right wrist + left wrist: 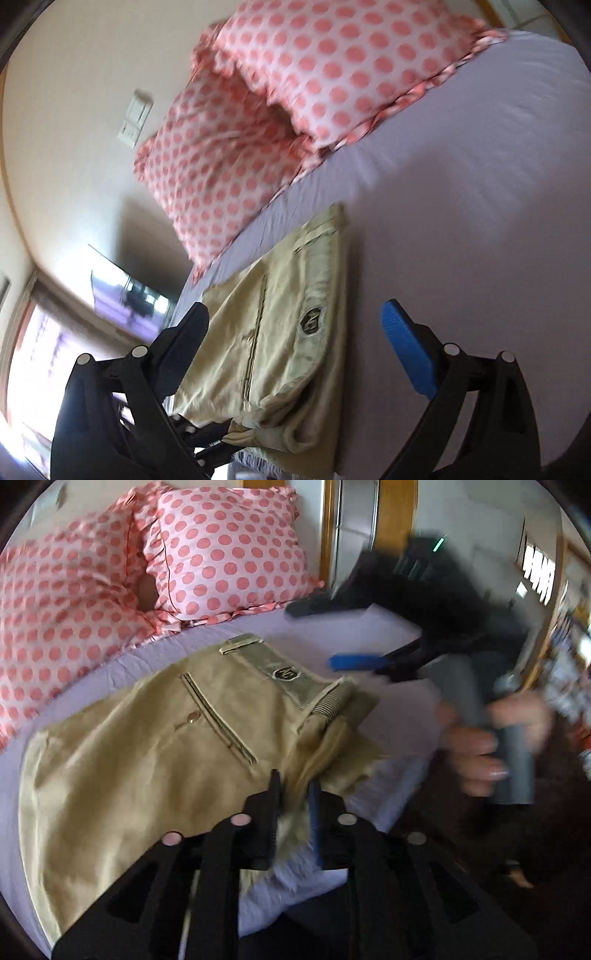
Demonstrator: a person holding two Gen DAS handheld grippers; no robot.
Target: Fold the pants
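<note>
Tan pants [147, 757] lie folded on the lilac bed sheet [388, 716], waistband and back pocket up. My left gripper [293, 794] is shut on a bunched fold of the pants at their near edge. My right gripper [354, 638] shows blurred in the left wrist view, open, in the air above the sheet beyond the waistband, with a hand on its grey handle. In the right wrist view the right gripper [295, 317] is wide open and empty above the pants [273, 332]. The left gripper [218, 435] pinches the pants' near corner there.
Two pink polka-dot pillows [221, 550] lie at the head of the bed, also in the right wrist view [332, 66]. A wall with a switch plate [135, 118] is behind. The bed's near edge [280, 890] is under my left gripper. A wooden frame [391, 509] stands at the back.
</note>
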